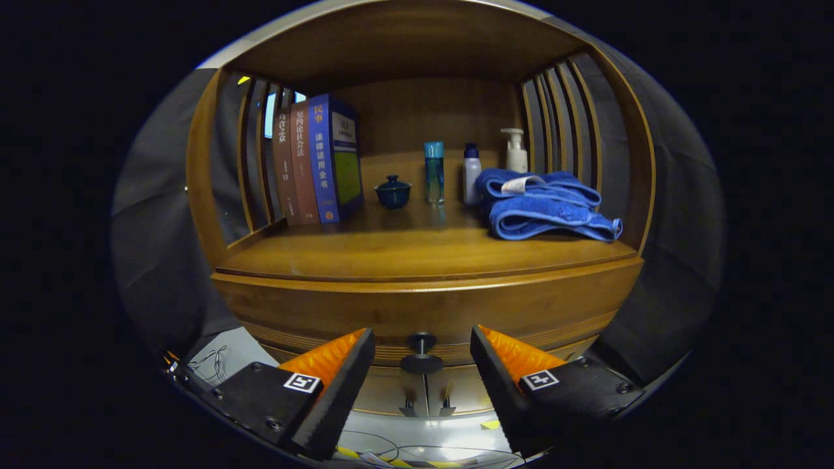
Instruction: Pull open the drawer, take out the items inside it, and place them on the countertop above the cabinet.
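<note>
While the gripper [422, 348] gapes wide and holds nothing, the closed drawer's round knob [421, 352] sits between its fingers.

Cabinet [417, 306] warm honey-brown wood with faint grain, drawer knob [421, 352] dark, near black. Left of the small dark teal lidded cup [393, 192]: two reddish-brown books [294, 166] and a blue book [329, 159] with a green cover panel. Right of the cup: clear teal bottle [434, 172], white bottle [471, 174] with blue cap, white pump bottle [516, 151], bright blue towel [544, 205] with white tag.
</note>
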